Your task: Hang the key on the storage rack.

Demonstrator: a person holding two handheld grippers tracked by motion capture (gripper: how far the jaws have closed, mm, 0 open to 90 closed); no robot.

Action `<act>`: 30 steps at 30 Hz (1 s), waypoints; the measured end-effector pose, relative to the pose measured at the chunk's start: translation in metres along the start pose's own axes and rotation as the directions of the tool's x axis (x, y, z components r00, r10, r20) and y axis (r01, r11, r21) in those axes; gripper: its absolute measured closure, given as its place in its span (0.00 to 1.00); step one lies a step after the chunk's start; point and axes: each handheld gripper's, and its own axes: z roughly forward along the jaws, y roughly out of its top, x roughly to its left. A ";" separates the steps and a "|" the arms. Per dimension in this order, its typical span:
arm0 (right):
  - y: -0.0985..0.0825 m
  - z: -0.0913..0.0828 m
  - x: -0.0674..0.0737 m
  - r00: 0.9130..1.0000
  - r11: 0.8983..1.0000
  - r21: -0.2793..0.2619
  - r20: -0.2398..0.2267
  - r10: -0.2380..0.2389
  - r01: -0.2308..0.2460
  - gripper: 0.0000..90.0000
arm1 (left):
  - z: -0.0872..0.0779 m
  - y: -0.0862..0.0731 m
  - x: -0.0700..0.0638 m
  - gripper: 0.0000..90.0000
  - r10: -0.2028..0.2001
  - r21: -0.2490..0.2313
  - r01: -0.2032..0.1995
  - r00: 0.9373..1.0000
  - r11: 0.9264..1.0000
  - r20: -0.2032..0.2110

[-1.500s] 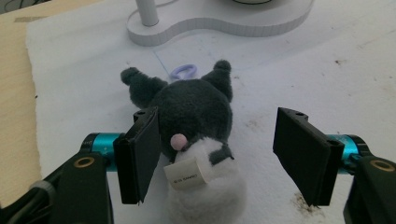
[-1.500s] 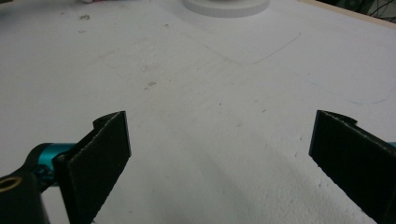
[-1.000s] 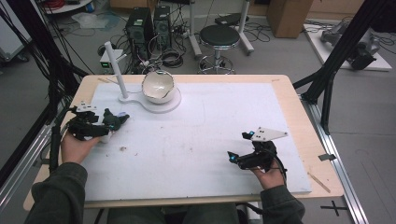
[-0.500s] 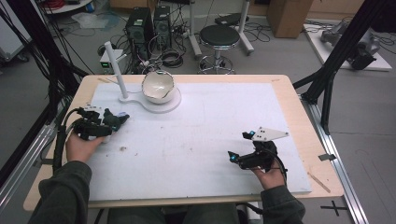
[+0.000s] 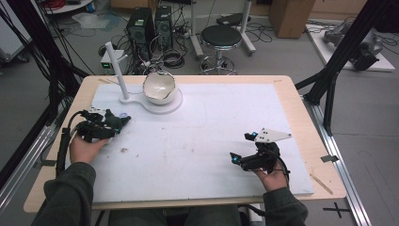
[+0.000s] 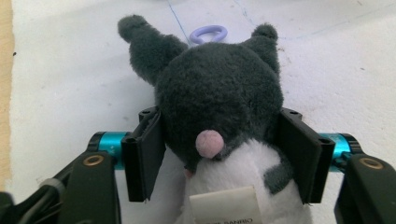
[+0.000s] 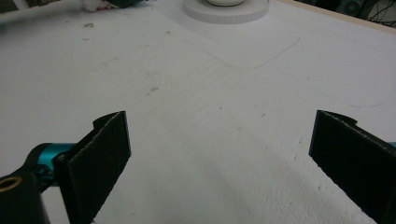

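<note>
Your left hand-held gripper (image 5: 121, 123) sits near the table's (image 5: 291, 89) left edge, over the white mat (image 5: 207, 141). Its jaws have just been closing, and a dark grey plush toy (image 6: 219, 98) is between them. In the left gripper view both pads (image 6: 152, 149) press the sides of the toy's head: clenched on the plush. The toy lies on the mat, ears pointing away from you, a lilac ring (image 6: 208, 33) at the top of its head, a white tag (image 6: 224, 207) near the bottom edge.

Your right hand-held gripper (image 5: 234, 158) rests low over the mat's right part, well apart from the toy. Its jaws stand wide, released, bare mat between them.

A white bowl (image 5: 159, 87) sits on a round stand (image 5: 162, 104) at the far left of the mat, a white post (image 5: 116, 70) just beside it.
</note>
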 end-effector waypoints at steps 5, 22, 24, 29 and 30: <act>0.000 0.000 0.000 1.000 1.000 -0.001 0.000 -0.001 0.001 0.05 | 0.000 -0.004 0.000 0.45 -0.021 -0.021 0.021 1.000 1.000 0.004; 0.000 0.000 0.000 1.000 1.000 -0.003 -0.002 0.004 -0.004 0.05 | -0.005 -0.004 -0.002 0.53 0.007 -0.028 -0.007 1.000 1.000 -0.008; 0.000 -0.001 0.001 1.000 1.000 0.000 -0.001 0.011 -0.011 0.05 | -0.007 -0.004 -0.001 0.53 0.005 -0.033 -0.005 1.000 0.999 -0.007; 0.000 0.000 0.000 1.000 1.000 -0.004 -0.001 0.004 -0.004 0.05 | -0.012 -0.004 0.001 0.53 -0.002 -0.052 0.002 1.000 0.999 0.002; 0.000 0.000 0.000 1.000 1.000 -0.004 -0.002 0.005 -0.005 0.05 | -0.015 -0.004 0.001 0.53 -0.005 -0.063 0.006 1.000 0.998 0.009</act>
